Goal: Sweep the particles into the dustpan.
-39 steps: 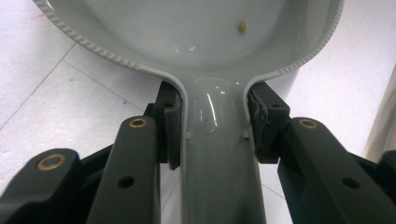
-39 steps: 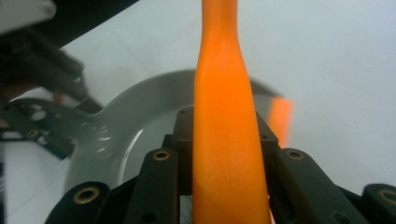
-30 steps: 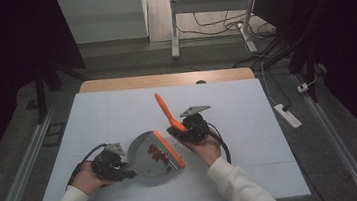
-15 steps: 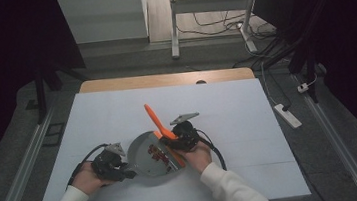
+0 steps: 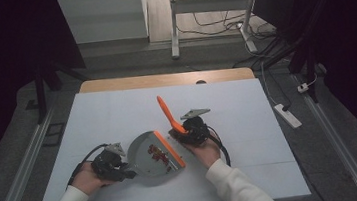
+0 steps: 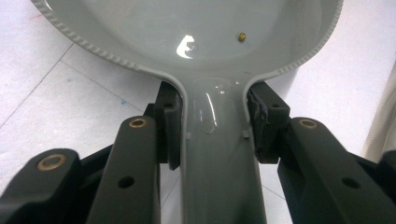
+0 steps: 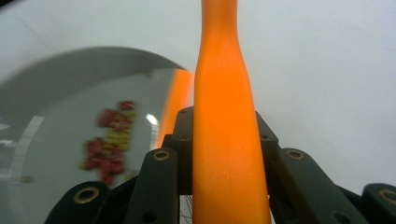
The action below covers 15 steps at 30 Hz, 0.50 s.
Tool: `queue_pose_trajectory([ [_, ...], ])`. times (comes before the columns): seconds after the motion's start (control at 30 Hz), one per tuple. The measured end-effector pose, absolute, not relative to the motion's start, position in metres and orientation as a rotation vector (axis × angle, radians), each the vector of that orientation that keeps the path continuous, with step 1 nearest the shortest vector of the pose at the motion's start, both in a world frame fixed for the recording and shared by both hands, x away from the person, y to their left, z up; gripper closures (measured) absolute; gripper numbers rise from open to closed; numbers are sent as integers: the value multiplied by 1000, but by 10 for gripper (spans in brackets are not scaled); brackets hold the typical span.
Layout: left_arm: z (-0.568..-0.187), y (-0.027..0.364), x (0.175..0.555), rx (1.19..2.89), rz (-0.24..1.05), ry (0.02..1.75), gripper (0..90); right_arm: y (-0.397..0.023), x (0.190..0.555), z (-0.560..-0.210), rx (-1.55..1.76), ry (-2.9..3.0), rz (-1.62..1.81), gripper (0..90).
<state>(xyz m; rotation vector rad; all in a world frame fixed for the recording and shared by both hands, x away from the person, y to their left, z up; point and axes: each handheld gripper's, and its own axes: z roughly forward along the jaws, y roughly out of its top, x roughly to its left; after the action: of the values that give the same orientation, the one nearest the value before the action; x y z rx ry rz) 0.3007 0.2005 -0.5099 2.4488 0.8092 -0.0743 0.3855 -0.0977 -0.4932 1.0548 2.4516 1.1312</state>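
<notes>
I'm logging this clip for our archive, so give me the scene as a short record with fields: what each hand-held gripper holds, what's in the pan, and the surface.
left hand-held gripper: shut on the grey dustpan's handle
right hand-held gripper: shut on the orange brush handle
dustpan: grey with an orange front edge, resting on the table
dustpan contents: small red and yellow bits
brush position: handle angled up and away, lower end at the pan's orange edge
surface: white table

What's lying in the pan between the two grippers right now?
Red and yellow crumbs lie on the dustpan, between the left gripper on its handle and the right gripper holding the orange brush, in the high view.
</notes>
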Motion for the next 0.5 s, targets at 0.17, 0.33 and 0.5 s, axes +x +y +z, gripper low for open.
queue_pose_trajectory([
  [0.17, -510, 200, 301, 2457, -70, 802, 614, -101, 393, -505, 1093, 2451, 1073, 705],
  [0.33, -510, 200, 301, 2447, -71, 815, 614, -94, 412, -501, 1072, 2412, 1093, 705],
  [0.5, -509, 198, 300, 2457, -68, 811, 614, -75, 450, -505, 1075, 2458, 1087, 706],
])
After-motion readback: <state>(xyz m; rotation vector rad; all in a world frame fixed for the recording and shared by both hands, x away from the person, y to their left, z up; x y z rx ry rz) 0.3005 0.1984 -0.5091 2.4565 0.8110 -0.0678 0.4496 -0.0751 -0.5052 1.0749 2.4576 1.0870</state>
